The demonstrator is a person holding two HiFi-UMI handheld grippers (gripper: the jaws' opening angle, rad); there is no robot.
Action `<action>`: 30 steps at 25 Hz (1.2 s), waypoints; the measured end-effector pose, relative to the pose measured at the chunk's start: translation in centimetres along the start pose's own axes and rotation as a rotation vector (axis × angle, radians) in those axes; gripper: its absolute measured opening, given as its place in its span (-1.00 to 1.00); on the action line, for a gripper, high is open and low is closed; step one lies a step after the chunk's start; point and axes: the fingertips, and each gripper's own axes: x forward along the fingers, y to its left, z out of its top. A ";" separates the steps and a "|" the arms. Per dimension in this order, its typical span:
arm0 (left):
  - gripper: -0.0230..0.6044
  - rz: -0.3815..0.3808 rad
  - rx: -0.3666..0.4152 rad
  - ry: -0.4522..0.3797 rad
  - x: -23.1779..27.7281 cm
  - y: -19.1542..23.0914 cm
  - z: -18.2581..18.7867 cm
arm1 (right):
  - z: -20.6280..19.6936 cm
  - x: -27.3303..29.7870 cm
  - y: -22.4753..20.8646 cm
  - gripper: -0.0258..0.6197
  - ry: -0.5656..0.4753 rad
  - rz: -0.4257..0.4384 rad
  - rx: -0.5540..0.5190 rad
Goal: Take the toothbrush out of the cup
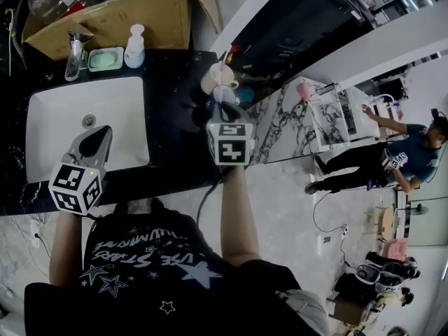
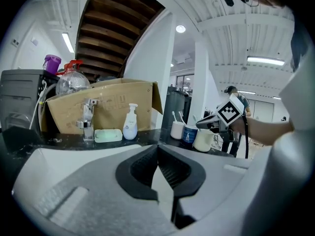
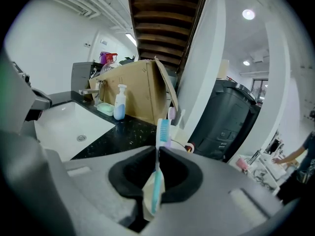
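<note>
One teal-and-white plastic toothbrush (image 3: 158,166) stands upright, pinched between the ribbed black pads of the right gripper (image 3: 158,150). Its lower end is hidden behind the jaws, above a cream cup (image 2: 203,140); whether it sits inside cannot be told. A white cup (image 2: 177,130) and a blue cup (image 2: 189,134) stand beside it near the right edge of the speckled black counter (image 1: 175,103). The left gripper (image 2: 158,154) is closed and empty, by the white sink (image 1: 49,117).

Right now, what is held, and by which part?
The right gripper clamps the blue toothbrush by its neck, just below the bristle head. The left gripper holds nothing.
</note>
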 end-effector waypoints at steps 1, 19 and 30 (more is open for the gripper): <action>-0.90 0.004 0.000 -0.004 -0.1 0.0 0.1 | 0.2 -0.1 0.0 -0.83 -0.010 0.002 0.002; -0.90 0.028 0.017 -0.055 -1.4 0.2 1.9 | 10.3 -6.3 1.4 -0.83 -0.324 0.089 0.031; -0.90 0.041 -0.005 -0.035 -2.1 1.4 0.8 | 7.4 -2.2 10.3 -0.83 -0.188 0.410 0.174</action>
